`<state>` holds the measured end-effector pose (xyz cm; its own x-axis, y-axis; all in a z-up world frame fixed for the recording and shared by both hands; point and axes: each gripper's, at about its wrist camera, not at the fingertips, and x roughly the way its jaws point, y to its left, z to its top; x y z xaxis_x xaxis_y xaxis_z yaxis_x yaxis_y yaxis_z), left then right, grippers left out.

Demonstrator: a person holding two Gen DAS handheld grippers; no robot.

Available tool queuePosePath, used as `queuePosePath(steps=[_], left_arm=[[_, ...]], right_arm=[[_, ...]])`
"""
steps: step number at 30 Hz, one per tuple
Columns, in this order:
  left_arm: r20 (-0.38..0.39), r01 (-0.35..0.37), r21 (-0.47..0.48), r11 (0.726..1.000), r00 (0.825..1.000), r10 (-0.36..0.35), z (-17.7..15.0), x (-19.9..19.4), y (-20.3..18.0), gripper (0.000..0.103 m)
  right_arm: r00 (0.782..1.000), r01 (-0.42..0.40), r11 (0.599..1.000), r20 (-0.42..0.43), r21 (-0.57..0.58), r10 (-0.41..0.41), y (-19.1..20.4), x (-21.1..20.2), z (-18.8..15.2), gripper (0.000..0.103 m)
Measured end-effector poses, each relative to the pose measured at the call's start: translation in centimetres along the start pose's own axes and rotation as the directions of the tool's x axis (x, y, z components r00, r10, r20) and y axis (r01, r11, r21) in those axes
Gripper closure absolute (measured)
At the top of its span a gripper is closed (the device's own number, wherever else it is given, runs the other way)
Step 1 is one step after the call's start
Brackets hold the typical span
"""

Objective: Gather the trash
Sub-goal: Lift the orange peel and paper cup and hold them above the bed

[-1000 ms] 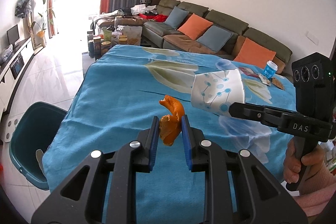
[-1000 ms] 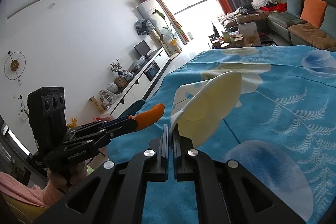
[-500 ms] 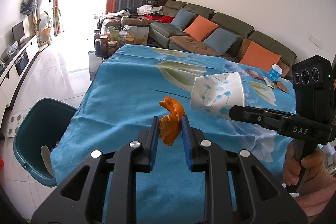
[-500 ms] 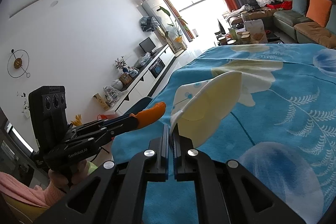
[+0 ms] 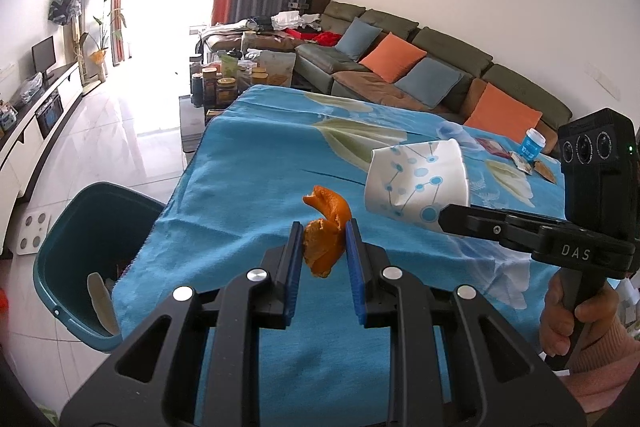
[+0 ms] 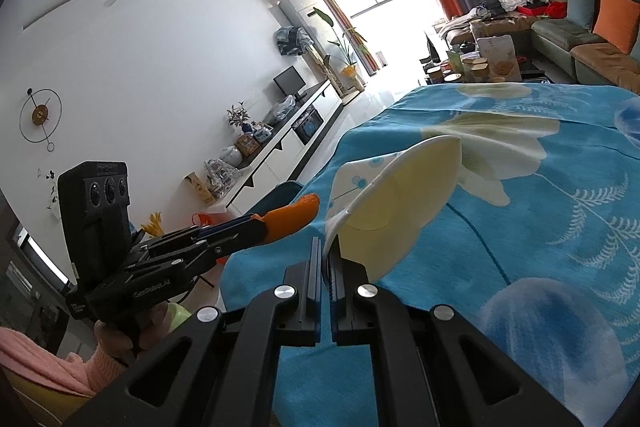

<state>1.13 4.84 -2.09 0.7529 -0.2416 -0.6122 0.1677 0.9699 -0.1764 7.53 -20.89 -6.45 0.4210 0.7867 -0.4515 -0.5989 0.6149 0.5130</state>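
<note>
Left wrist view: looks forward and downward along the left gripper, close over the near corner of the blue floral tablecloth, facing the sofa and the curtained window.
Right wrist view: looks along the right gripper, close above the same cloth, turned toward the TV cabinet wall and the window.
Shared ground: tablecloth, window, sofa end, and the teal bin (only its rim shows on the right view).
Cross-sight: each camera catches the other gripper, at its own side edge of the frame.
</note>
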Motion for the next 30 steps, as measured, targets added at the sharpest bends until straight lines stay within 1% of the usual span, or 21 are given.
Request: queuePosePath(steps=[30], left_arm=[[0.022, -0.042, -0.030, 0.999, 0.999, 0.042, -0.1, -0.9, 0.6, 0.082]], right_arm=[[0.999, -0.043, 0.999, -0.034, -0.033, 0.042, 1.8, 2.0, 0.4, 0.101]])
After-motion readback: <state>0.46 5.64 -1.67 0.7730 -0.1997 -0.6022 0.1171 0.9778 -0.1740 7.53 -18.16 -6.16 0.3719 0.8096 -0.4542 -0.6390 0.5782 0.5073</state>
